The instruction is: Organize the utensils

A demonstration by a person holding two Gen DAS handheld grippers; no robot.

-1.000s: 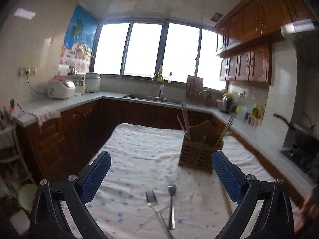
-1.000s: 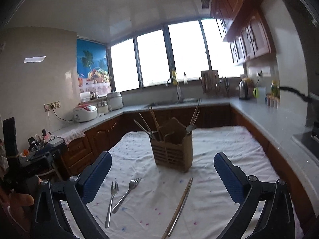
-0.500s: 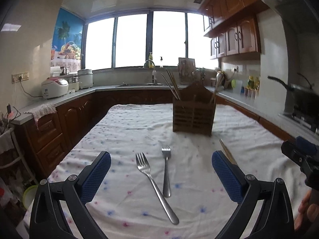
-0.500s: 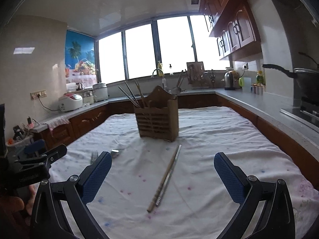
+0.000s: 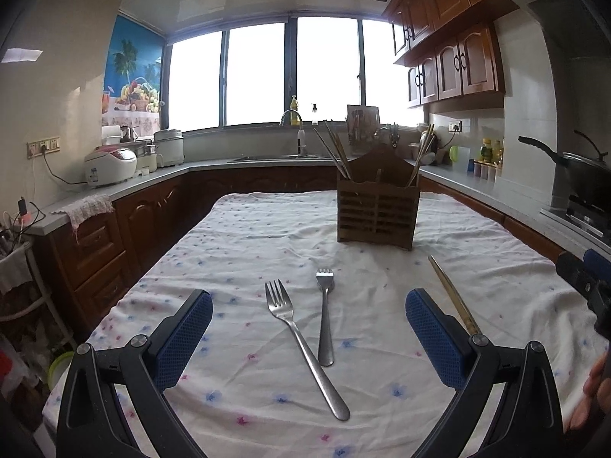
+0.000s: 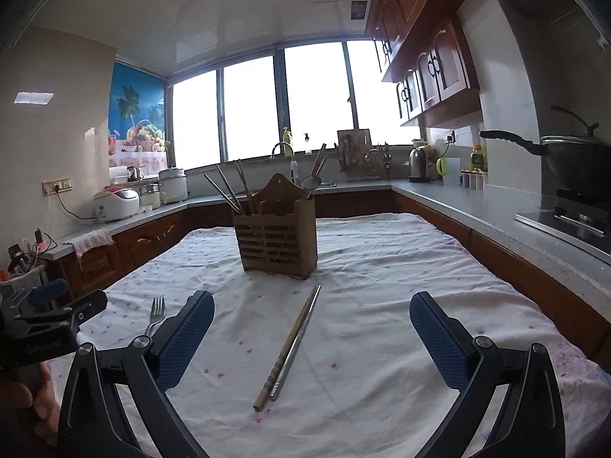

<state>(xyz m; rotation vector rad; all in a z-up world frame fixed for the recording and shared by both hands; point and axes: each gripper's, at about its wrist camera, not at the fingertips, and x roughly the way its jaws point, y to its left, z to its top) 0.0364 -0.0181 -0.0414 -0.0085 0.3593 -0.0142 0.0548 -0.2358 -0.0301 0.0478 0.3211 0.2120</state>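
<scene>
Two steel forks lie on the cloth-covered table: a long fork [image 5: 301, 343] and a shorter fork [image 5: 325, 316], side by side. My left gripper [image 5: 309, 343] is open and empty, its blue pads either side of them. A pair of chopsticks [image 6: 290, 345] lies on the cloth between the open pads of my right gripper [image 6: 311, 343], which is empty. The chopsticks also show in the left wrist view [image 5: 452, 294]. A wooden slatted utensil holder [image 5: 377, 210] stands upright behind them, with chopsticks in it; it also shows in the right wrist view [image 6: 277, 234].
The table [image 5: 248, 236] wears a white dotted cloth. Kitchen counters ring it: a rice cooker [image 5: 110, 166] at left, the sink [image 5: 275, 158] under the windows, a black wok [image 6: 573, 160] on the stove at right. The other gripper shows at each view's edge.
Both grippers have dropped lower and tilted down toward the table. The forks and the chopsticks now sit between the pads. Both stay open.
</scene>
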